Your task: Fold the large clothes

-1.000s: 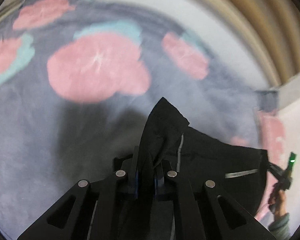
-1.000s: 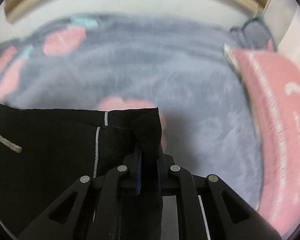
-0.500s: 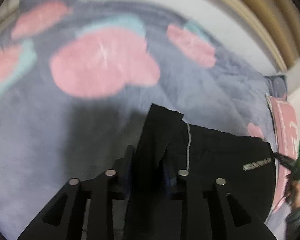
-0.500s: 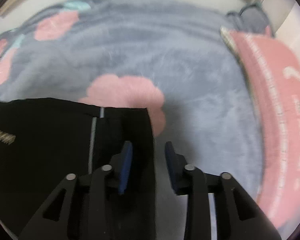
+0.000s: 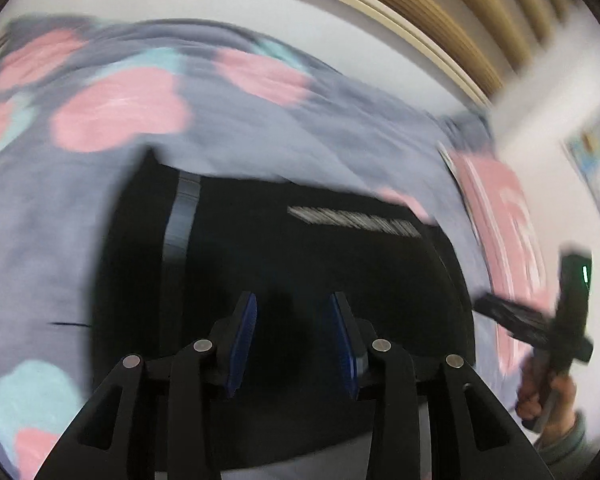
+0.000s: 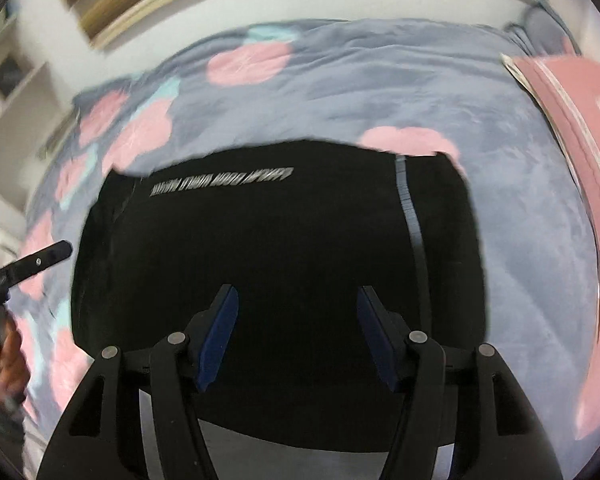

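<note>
Black fabric, the folded garment point(image 6: 284, 240), lies flat on a grey-blue blanket point(image 6: 380, 80) printed with pink and teal shapes, which covers the bed. Its far edge runs roughly straight across both wrist views; its side edges curve with the lens. A pale vertical stripe point(image 6: 410, 208) sits near the right edge of the garment in the right wrist view. Bare blanket surrounds the garment on the far side and on both flanks. A pink pillow point(image 6: 572, 128) lies at the blanket's right side, apart from the garment.

The left claw point(image 5: 294, 322) hangs above the garment, its jaws opening, blue pads clear of the cloth, nothing between them. The right claw point(image 6: 298, 322) hangs likewise, jaws opening and set wider, released. In the left wrist view a hand point(image 5: 548, 396) grips the right tool.

A line of white lettering point(image 6: 220, 180) crosses the garment near its far edge; it is blurred and cannot be read.
</note>
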The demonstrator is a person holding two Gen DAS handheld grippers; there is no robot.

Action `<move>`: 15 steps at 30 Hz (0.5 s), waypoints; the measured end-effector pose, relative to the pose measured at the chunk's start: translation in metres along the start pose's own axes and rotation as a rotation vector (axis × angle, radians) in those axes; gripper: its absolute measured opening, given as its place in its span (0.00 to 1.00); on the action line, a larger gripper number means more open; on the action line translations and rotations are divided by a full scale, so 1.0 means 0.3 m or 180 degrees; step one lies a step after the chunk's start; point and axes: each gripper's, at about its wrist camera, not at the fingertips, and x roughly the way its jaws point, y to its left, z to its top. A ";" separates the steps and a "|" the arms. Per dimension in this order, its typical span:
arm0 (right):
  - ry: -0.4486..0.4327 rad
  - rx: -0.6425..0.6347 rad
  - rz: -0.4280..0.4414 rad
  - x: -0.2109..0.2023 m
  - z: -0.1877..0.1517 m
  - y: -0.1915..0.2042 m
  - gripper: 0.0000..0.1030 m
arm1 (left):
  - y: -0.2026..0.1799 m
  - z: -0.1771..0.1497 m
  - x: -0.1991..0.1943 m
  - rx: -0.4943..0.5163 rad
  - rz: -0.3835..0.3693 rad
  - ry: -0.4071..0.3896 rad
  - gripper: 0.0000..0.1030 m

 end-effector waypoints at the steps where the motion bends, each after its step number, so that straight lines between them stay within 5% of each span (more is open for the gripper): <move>1: 0.0013 -0.0093 -0.0044 0.028 -0.009 0.042 0.62 | -0.079 -0.025 0.031 0.0229 0.0031 0.0029 0.37; 4: 0.0090 -0.0213 -0.0192 0.126 -0.035 0.090 0.62 | -0.183 -0.058 0.116 0.0509 0.0158 0.0071 0.37; 10: 0.0412 0.0038 -0.0235 0.315 -0.089 0.019 0.62 | -0.075 -0.099 0.394 0.0103 0.0166 0.0501 0.37; 15: 0.0440 -0.0116 -0.0306 0.321 -0.088 0.036 0.63 | -0.090 -0.070 0.411 0.0168 0.0218 0.0568 0.37</move>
